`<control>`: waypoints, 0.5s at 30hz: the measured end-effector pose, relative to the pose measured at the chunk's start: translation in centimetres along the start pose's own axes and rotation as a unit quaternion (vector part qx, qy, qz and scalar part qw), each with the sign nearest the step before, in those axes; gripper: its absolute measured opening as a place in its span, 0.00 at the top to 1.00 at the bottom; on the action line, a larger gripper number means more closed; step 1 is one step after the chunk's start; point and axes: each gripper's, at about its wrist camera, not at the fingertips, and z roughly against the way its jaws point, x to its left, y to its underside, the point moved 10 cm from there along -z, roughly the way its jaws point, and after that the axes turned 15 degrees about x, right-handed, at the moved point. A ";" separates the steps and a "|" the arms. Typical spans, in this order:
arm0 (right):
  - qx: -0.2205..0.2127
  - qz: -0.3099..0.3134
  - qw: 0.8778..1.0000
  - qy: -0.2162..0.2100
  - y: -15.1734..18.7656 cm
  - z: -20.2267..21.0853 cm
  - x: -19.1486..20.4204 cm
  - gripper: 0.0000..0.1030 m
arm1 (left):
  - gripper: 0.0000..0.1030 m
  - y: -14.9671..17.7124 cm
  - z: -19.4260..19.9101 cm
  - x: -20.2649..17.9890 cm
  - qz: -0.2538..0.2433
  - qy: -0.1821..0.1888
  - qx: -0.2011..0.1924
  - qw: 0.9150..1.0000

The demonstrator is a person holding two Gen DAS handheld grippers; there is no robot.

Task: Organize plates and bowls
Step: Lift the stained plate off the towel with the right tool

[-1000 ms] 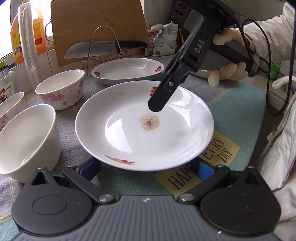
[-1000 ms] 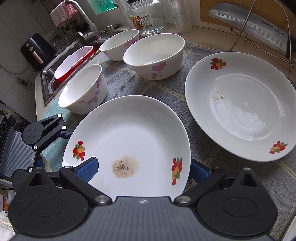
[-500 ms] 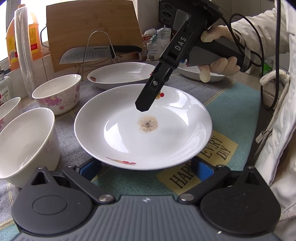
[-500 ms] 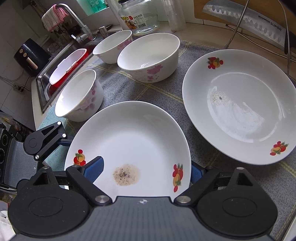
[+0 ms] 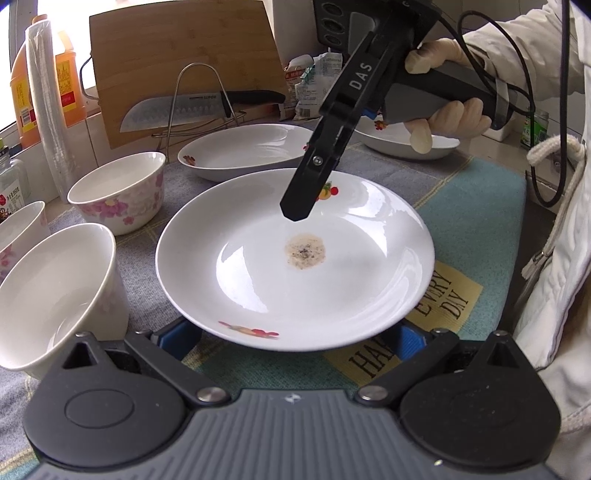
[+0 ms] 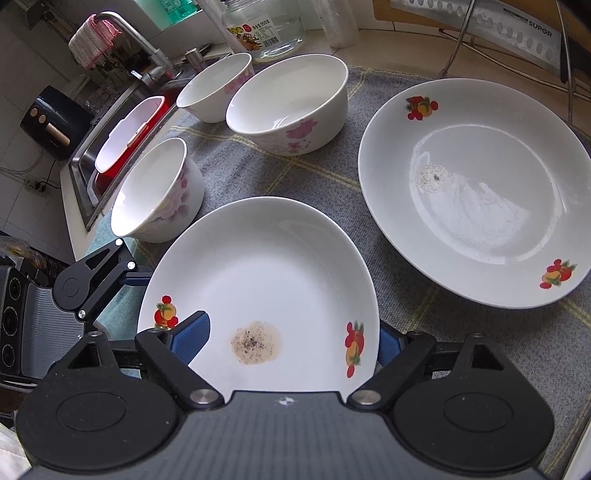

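A white plate (image 5: 295, 258) with fruit prints and a brown stain at its centre lies on the mat, and also shows in the right wrist view (image 6: 266, 280). My left gripper (image 5: 291, 334) is open, its blue pads low at the plate's near rim on either side. My right gripper (image 6: 291, 338) is open over the plate's far side, one pad above the plate and the other past its rim; it hangs above the plate in the left wrist view (image 5: 297, 212). A second fruit plate (image 6: 476, 192) lies beyond. Three flowered bowls (image 6: 291, 103) (image 6: 159, 192) (image 6: 216, 86) stand on the left.
A third plate (image 5: 402, 140) lies at the back right. A knife on a wire rack (image 5: 199, 107) and a cutting board (image 5: 184, 55) stand behind. A sink with a red basin (image 6: 125, 140) lies beyond the bowls. A jar (image 6: 266, 26) stands at the back.
The right gripper has shifted left and slightly up over the stained plate. The left gripper has drawn back slightly. Plates and bowls have not moved.
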 end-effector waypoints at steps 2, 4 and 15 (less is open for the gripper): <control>-0.002 -0.003 1.000 -0.001 0.1 0.0 0.0 0.10 | 0.01 0.0 0.0 0.0 0.000 0.000 0.002 1.000; -0.003 -0.007 1.000 -0.004 0.1 0.1 0.0 0.10 | 0.01 0.0 0.0 0.0 0.000 0.000 0.004 1.000; -0.001 -0.006 1.000 -0.009 0.5 0.3 0.2 0.10 | 0.02 -0.3 -0.1 -0.1 -0.011 -0.005 0.018 1.000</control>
